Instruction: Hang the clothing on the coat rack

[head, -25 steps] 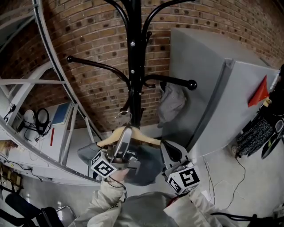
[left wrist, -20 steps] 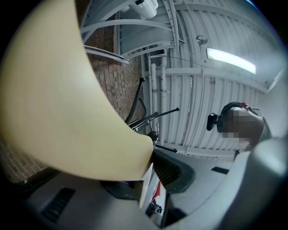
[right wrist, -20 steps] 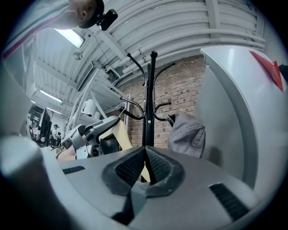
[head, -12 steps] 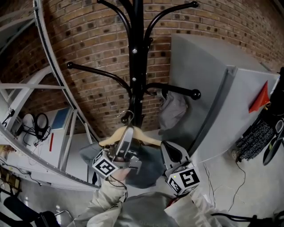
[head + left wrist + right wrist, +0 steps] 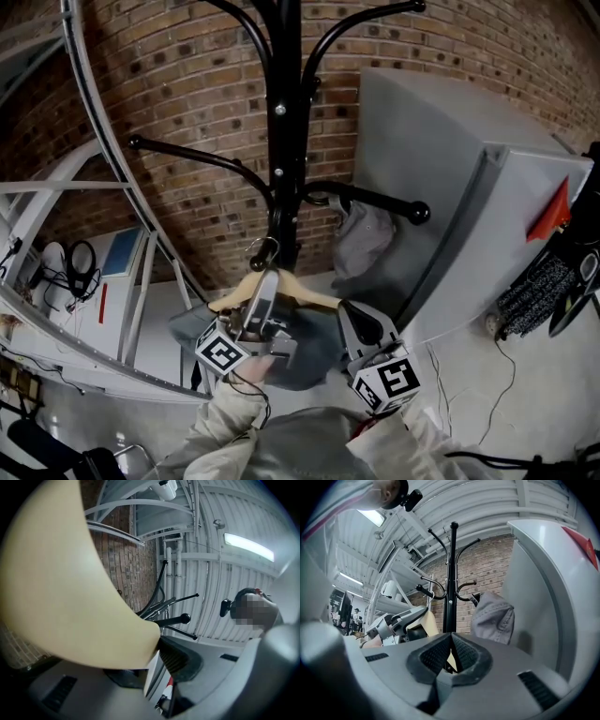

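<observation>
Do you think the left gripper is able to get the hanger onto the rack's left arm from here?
Probably yes: the left gripper grips the hanger near the rack's left arm, which is bare, with nothing between them.

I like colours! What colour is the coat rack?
The coat rack is black, clearest in the head view.

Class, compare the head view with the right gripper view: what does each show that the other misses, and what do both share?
Head view only: the dark garment draped on the wooden hanger. Right gripper view only: that the right gripper has its jaws pressed together, empty, and a ceiling light. Both: the coat rack, the grey cloth on its arm, and the left gripper holding the hanger.
</observation>
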Available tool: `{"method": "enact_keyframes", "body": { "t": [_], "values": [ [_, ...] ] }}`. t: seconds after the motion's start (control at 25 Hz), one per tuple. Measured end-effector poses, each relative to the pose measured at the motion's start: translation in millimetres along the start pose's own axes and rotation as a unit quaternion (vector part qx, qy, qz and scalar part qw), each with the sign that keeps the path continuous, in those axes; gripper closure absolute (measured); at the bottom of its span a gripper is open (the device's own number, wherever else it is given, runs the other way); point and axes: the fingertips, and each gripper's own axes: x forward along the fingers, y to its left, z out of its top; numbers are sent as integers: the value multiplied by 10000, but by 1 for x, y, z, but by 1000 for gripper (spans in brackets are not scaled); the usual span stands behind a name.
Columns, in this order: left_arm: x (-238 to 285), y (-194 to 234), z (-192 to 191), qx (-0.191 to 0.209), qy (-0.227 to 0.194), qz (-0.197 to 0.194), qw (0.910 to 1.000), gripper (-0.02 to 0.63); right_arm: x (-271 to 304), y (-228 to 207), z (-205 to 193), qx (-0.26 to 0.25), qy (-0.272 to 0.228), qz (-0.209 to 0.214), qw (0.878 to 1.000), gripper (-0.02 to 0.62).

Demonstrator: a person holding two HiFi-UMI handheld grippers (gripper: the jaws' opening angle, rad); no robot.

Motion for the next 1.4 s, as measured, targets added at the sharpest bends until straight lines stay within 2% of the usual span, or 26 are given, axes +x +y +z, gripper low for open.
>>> {"method": "enact_keyframes", "body": {
  "t": [0.48,1.16,1.4],
  "values": [
    [-1,12,-7,-103,-65,31,9999,505,-3,-11,-8,9,154,-69,9999,571],
    [-3,13,-15,-249,-163,-17,9996,503,-12,-14,-22,131,369,46,9992,571],
    [-10,14,-19,-262,-227,78,9994,497,-19,-16,-26,200,389,91,9990,571]
  ]
}}
